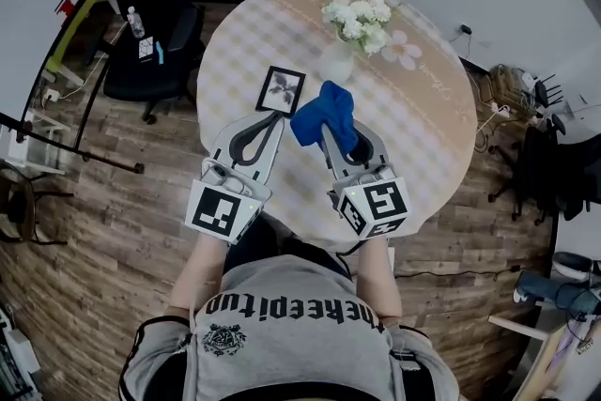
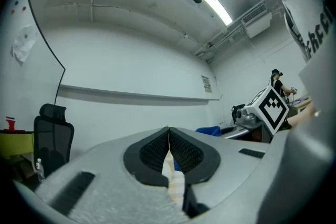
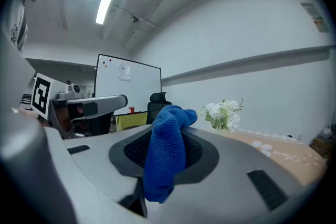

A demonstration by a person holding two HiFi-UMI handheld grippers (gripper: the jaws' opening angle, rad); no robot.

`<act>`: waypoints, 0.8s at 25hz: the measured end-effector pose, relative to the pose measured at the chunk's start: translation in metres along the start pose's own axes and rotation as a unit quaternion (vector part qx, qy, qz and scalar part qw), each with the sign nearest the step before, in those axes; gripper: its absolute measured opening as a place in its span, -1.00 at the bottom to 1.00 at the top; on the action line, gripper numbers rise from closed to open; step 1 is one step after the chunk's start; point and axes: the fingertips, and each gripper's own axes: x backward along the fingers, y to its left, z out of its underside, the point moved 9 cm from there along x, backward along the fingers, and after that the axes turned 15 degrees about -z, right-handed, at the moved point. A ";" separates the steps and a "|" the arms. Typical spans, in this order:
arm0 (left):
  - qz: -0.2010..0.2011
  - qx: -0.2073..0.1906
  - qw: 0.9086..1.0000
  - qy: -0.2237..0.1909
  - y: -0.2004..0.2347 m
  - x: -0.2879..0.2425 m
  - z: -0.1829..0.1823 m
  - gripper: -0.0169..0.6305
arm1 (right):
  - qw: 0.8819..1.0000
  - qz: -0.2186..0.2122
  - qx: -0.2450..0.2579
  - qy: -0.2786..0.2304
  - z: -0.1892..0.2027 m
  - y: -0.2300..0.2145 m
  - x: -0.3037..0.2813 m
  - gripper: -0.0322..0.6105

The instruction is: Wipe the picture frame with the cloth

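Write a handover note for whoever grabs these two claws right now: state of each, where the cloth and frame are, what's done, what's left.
Left claw: shut, empty, pointing toward the picture frame.
Right claw: shut on the blue cloth, which bunches over its tips.
Frame: face up on the round table, left of the flower vase; the cloth is beside it, not on it.
Done: cloth picked up.
Left: bring the cloth onto the frame and wipe it.
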 end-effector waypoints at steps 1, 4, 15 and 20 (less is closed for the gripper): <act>-0.008 -0.001 1.000 -0.001 -0.006 0.006 -0.001 -0.89 | 1.000 -0.007 0.001 0.000 0.000 0.002 0.005 -0.60; -0.030 -0.003 1.000 -0.003 -0.020 0.023 -0.002 -0.89 | 1.000 -0.028 0.006 -0.003 0.001 0.007 0.018 -0.60; -0.073 -0.018 0.997 -0.012 -0.059 0.069 -0.011 -0.89 | 0.997 -0.071 0.011 -0.017 0.008 0.031 0.055 -0.60; -0.085 -0.020 0.996 -0.014 -0.066 0.079 -0.017 -0.89 | 0.996 -0.084 0.015 -0.018 0.006 0.038 0.062 -0.60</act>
